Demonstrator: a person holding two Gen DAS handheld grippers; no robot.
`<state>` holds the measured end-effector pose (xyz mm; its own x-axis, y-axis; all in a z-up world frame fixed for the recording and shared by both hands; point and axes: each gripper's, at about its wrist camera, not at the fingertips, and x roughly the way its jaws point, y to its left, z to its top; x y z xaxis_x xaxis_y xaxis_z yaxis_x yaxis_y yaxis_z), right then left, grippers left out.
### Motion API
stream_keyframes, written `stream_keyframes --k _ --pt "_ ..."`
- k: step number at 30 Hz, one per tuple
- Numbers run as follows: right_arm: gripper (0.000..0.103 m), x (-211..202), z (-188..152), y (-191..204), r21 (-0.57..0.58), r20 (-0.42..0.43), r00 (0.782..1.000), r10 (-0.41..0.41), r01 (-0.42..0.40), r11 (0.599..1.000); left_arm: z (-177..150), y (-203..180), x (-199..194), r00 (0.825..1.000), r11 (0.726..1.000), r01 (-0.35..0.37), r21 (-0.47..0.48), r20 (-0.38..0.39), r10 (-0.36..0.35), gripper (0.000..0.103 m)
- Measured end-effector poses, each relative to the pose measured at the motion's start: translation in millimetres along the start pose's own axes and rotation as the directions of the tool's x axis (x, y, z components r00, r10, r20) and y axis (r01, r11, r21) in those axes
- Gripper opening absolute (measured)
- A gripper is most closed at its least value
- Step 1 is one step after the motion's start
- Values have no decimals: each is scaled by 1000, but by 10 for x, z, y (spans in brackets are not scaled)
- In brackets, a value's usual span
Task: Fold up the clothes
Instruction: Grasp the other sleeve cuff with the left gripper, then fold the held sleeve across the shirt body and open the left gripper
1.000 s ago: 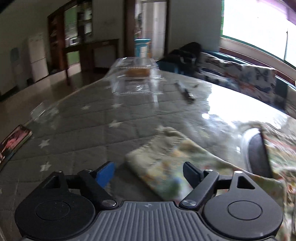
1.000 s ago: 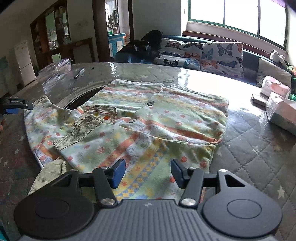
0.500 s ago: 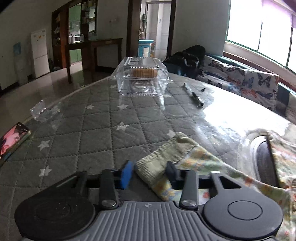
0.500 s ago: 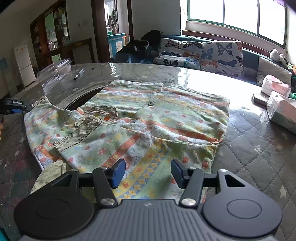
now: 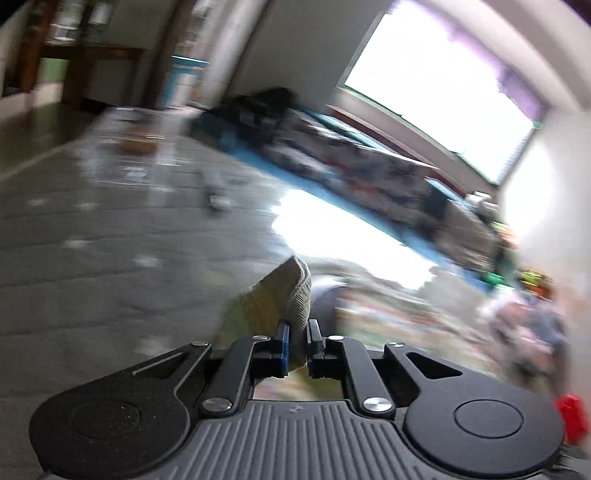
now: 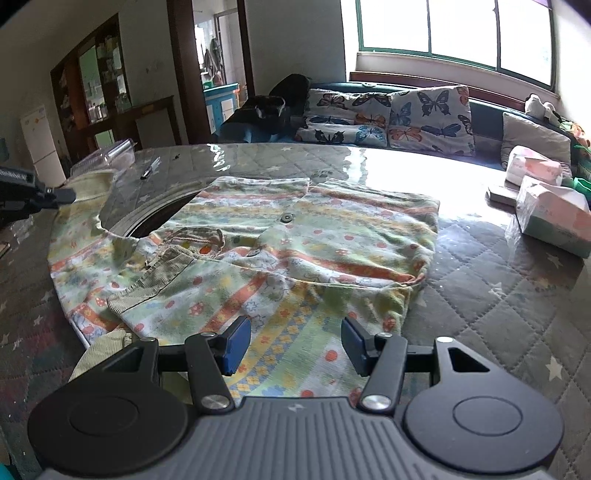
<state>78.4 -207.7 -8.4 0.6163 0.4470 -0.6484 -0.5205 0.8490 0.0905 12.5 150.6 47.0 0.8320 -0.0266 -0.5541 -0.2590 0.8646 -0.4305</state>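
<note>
My left gripper is clamped on the ribbed sleeve cuff of the patterned shirt, which lies spread on the quilted, star-printed table. My right gripper hovers over the hem, jaws apart and empty. I judge the sleeve should be carried across flat, without dragging the body. Behind the table, a sofa with butterfly cushions sits under a bright window.

Each gripper has a grey ribbed housing flanked by two black round discs. Black linkage arms, pinned with silver screws, run forward to the fingers. The left gripper and the right gripper each carry one blue pad and one black one.
</note>
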Motion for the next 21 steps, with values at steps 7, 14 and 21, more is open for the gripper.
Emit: stream_keyframes --k 7,14,21 --pt "55 -111 -46 -119 37 29 1000 -11 10 999 -155 -799 108 954 957 287 49 -101 -281 9" --pt "55 -204 -62 -246 76 51 998 -33 29 997 -378 -1394 287 885 891 444 98 -203 -419 9" --pt "55 -251 -58 -324 103 61 997 -50 44 994 -700 -1519 493 865 885 449 126 -308 -395 16"
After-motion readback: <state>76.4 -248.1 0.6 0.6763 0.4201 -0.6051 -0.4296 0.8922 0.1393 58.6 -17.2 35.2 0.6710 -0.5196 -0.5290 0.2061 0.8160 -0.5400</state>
